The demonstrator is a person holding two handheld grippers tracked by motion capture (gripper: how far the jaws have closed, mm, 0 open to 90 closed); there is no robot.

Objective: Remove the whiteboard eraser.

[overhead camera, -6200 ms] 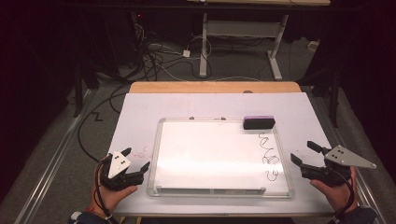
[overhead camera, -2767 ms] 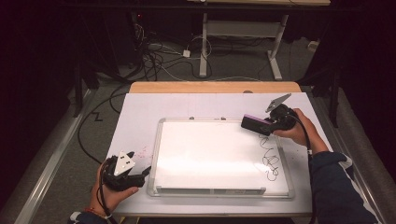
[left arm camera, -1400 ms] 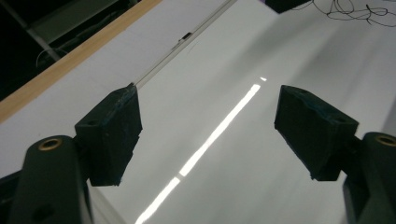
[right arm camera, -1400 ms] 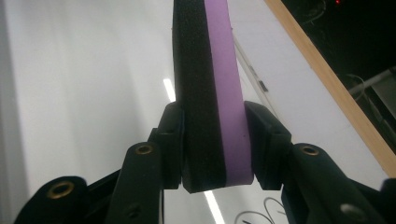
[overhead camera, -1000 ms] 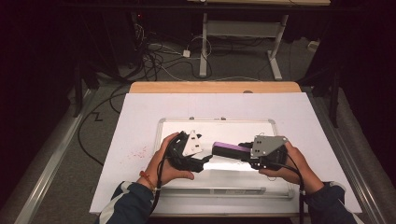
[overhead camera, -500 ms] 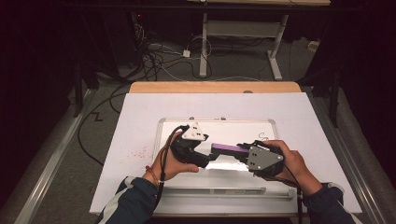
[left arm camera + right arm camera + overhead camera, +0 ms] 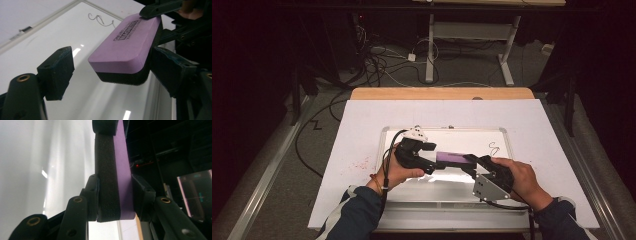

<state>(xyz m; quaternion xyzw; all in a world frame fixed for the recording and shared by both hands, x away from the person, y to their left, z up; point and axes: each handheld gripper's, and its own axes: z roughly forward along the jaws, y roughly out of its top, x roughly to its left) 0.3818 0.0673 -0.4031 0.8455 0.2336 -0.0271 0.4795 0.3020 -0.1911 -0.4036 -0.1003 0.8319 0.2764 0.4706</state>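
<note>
Right gripper, held low over the near half of the whiteboard, clamped flat on one end of the purple eraser: in the right gripper view one jaw against the black felt, the other against the purple foam. Eraser lifted clear of the board, stretching from that gripper toward the left gripper. Left gripper spread wide around the eraser's other end; in the left gripper view one jaw touching or nearly touching the felt side, the other standing well apart. Beyond both grippers, near the board's far right corner, a small black scribble. Under the board, white paper covering the table.
</note>
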